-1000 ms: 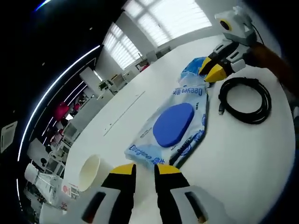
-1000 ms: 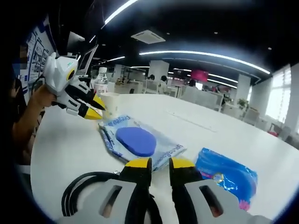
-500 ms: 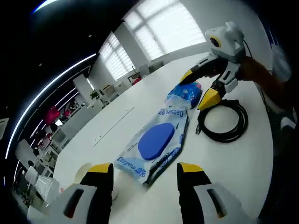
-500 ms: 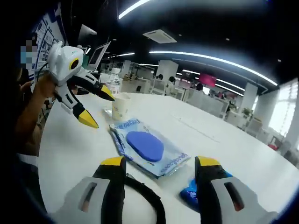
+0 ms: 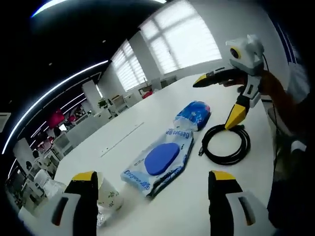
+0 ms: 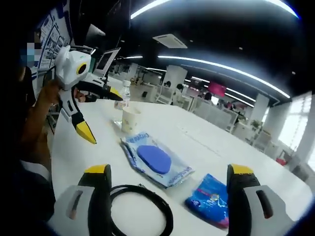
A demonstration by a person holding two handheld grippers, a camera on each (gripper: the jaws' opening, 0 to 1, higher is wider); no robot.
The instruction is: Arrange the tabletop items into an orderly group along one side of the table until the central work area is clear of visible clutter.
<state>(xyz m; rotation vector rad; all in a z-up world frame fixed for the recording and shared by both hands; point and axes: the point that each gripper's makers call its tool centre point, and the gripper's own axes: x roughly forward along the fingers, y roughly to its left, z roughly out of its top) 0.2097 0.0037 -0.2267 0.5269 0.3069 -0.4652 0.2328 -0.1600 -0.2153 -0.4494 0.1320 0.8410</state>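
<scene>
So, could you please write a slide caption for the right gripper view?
Open right claw above a coiled black cable, facing a wipes pack, blue pouch and paper cup.

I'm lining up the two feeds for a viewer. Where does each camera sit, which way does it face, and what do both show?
Left gripper view: rides the left hand-held gripper, jaws wide apart, looking across the white table toward the windows; the right hand-held gripper and a forearm enter from the right.
Right gripper view: rides the right hand-held gripper, jaws wide apart, facing the office interior; the left hand-held gripper and an arm enter from the left.
Shared: wipes pack, black cable, blue bag, paper cup.
</scene>
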